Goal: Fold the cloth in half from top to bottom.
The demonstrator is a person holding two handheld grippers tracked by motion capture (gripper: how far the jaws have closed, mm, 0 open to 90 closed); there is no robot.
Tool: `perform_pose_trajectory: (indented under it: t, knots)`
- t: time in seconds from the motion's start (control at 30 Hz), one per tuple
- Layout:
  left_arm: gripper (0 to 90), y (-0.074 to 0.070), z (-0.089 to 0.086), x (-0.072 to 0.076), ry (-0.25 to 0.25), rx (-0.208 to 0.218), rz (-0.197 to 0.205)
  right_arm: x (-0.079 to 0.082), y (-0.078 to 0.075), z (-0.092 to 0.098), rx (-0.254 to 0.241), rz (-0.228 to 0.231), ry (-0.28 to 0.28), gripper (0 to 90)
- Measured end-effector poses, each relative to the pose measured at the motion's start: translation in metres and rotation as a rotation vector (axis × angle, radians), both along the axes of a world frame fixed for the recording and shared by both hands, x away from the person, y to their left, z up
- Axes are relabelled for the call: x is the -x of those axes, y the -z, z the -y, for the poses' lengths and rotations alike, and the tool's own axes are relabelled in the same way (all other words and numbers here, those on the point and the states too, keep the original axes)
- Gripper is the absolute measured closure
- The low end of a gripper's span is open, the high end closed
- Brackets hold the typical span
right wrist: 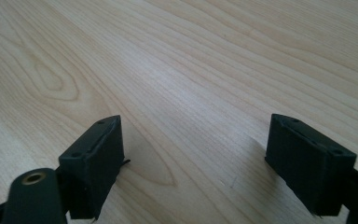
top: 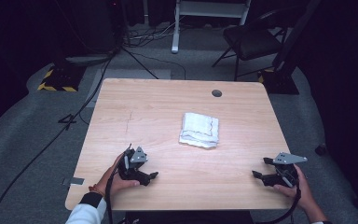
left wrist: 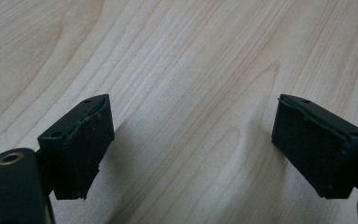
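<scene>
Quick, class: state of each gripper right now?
Left gripper: open, holding nothing, over bare table.
Right gripper: open, holding nothing.

Recording lab: black curtains [top: 345, 70], floor cables [top: 51, 135], hazard-taped stand base [top: 58, 79].

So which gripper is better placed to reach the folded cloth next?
Roughly even; slight edge to the left gripper, which looks a bit nearer the cloth. The right gripper sits by the table's right edge. Both are open.

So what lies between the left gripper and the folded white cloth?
Nothing: in the high view, bare wooden table separates the left gripper from the cloth.
</scene>
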State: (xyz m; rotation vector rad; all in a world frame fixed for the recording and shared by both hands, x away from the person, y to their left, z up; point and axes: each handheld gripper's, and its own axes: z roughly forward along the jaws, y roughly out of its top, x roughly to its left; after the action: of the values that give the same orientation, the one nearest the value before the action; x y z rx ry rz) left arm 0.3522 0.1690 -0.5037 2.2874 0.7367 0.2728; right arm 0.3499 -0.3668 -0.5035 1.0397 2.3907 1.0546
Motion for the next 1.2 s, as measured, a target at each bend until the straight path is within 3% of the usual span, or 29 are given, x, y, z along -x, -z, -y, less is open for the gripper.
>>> perform_pose_trajectory:
  t: [1.2]
  knots:
    - [12.9,-0.0001,0.0008,-0.0004,-0.002,-0.003,0.000,0.0002,0.0003,-0.0003,0.006,-0.002,0.028,16.9]
